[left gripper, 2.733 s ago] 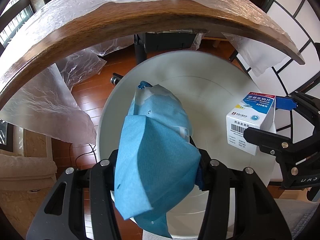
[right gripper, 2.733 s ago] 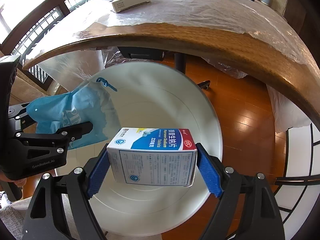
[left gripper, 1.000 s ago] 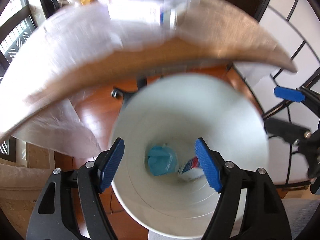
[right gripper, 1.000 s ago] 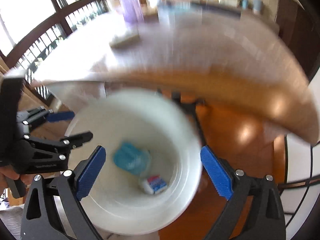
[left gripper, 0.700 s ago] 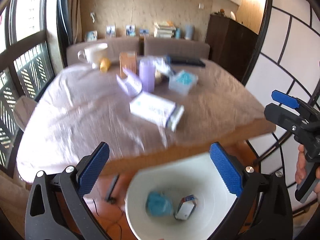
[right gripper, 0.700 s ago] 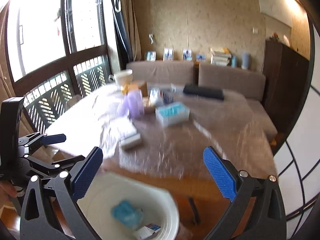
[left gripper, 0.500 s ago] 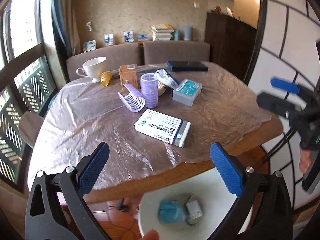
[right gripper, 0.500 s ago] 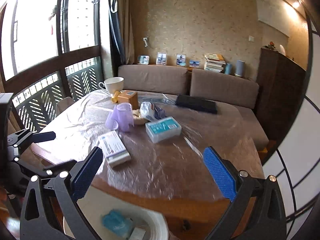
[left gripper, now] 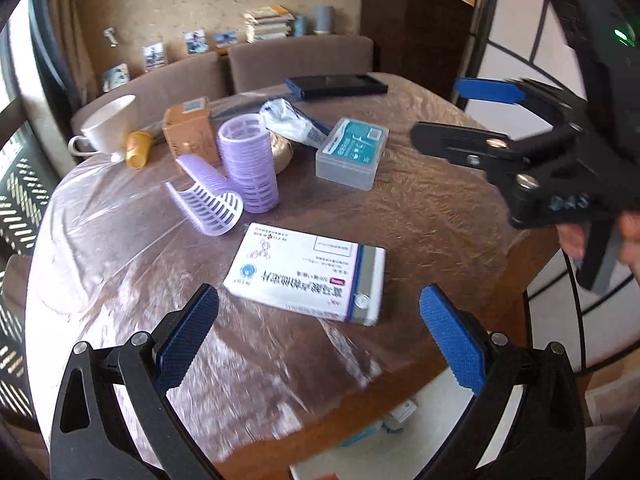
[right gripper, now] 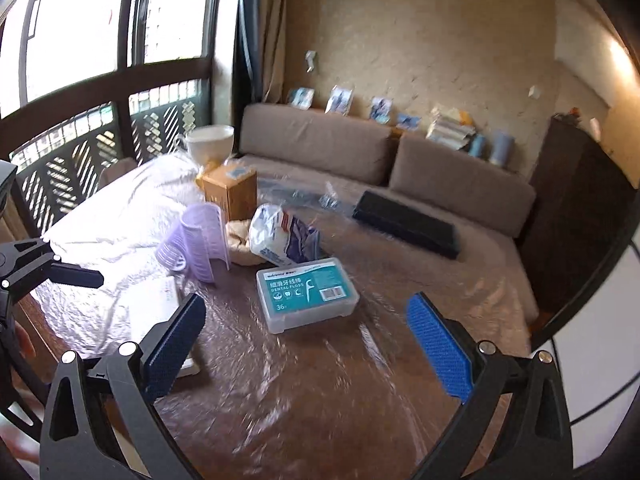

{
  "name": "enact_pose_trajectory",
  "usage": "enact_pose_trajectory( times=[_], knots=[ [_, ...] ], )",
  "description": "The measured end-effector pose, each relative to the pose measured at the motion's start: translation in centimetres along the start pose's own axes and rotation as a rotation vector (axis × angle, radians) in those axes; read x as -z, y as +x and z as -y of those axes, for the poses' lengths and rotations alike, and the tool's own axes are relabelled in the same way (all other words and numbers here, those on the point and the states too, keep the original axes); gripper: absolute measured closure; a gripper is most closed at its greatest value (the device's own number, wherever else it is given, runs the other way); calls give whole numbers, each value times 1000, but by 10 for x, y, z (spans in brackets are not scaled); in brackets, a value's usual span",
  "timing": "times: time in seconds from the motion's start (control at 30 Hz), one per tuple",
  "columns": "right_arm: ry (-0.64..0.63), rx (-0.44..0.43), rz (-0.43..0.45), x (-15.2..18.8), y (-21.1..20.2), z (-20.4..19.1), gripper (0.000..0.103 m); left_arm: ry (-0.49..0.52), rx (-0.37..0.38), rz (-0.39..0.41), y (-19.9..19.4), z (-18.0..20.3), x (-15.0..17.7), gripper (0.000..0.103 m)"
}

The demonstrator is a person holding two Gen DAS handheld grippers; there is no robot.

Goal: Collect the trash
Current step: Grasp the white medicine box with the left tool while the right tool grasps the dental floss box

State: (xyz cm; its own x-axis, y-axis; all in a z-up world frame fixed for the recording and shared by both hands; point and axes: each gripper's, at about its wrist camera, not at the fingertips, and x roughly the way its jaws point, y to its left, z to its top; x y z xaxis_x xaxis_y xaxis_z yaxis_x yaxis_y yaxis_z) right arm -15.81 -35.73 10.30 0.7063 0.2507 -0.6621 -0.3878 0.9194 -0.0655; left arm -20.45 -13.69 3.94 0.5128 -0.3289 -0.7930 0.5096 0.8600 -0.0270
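Blue-padded tongs, both pairs spread and empty, above our plastic-covered wooden bench (left gripper: 440, 208).

Our left tongs (left gripper: 320, 332), just opened wide, hang over the flat white medicine carton (left gripper: 306, 274) near the bench's front edge; right tongs (right gripper: 306, 344) gape before the clear dental-floss case (right gripper: 306, 294); the round white bin (left gripper: 400, 448) sits below that edge, scraps inside.

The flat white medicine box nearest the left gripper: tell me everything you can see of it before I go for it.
The flat white medicine box is a shallow cardboard carton lying flat, broad face up, on the plastic-covered table near its front edge. It bears a round blue logo, dark printed lettering and a grey band along its right end. It looks closed and uncrushed. Nothing touches it but the plastic sheet; the purple curler half lies just behind it, apart. The left gripper hovers open before it.
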Motion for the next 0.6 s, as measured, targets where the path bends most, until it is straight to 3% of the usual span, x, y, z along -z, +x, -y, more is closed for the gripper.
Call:
enact_pose_trajectory(
  times=[0.23,0.6],
  knots=[
    [-54,-66,-105,-2,55,10,4,75,94,-54,28,-9,-13,2],
    [-160,-83,-191,-1,97,6,4,189,138,-98,47,-8,-23,2]
  ],
)
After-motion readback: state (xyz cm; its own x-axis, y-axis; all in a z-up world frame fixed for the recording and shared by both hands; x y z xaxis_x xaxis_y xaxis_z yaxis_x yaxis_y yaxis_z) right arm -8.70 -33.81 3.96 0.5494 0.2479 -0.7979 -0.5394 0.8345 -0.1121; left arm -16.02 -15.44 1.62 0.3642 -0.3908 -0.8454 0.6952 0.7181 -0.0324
